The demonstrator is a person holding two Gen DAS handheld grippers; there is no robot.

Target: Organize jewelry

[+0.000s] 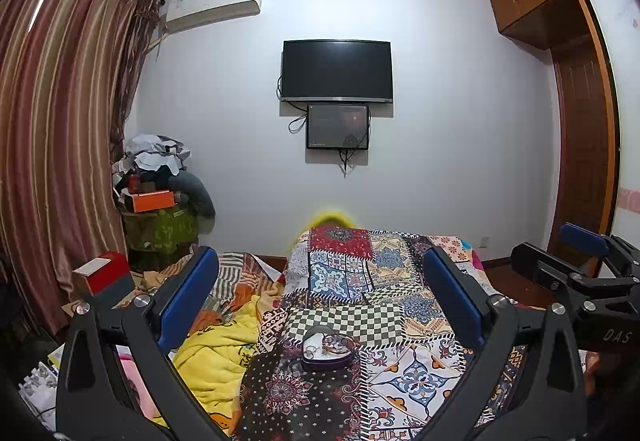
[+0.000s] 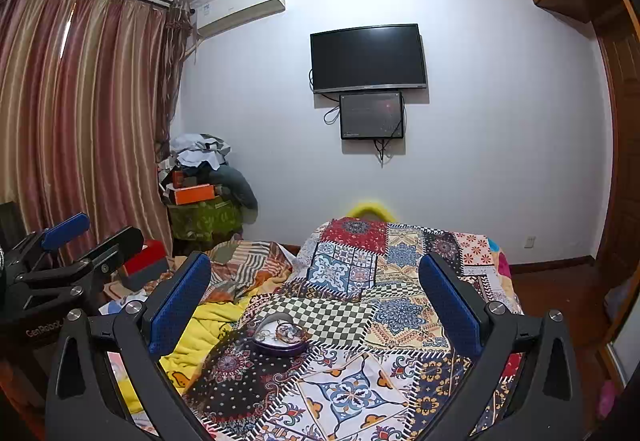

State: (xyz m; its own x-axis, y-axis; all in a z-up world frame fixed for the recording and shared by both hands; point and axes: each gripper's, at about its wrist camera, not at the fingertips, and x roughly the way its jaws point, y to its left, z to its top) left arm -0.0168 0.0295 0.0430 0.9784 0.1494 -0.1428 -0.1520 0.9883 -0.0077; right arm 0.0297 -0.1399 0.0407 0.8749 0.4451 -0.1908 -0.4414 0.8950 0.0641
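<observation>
A small dark heart-shaped jewelry box [image 1: 327, 352] sits open on the patchwork bedspread [image 1: 404, 373], with rings and a tangle of jewelry [image 1: 335, 344] inside. It also shows in the right wrist view [image 2: 280, 339]. My left gripper [image 1: 320, 289] is open and empty, held above and short of the box. My right gripper [image 2: 316, 289] is open and empty, the box lying below and left of its middle. Each gripper shows at the edge of the other's view: the right one [image 1: 576, 261], the left one [image 2: 76, 241].
A yellow blanket [image 1: 216, 357] lies bunched left of the bedspread. A red box [image 1: 105, 273] and a pile of clothes and boxes [image 1: 160, 181] stand by the curtain [image 1: 60, 121]. A television [image 1: 337, 71] hangs on the far wall. A wooden wardrobe [image 1: 580, 141] is at right.
</observation>
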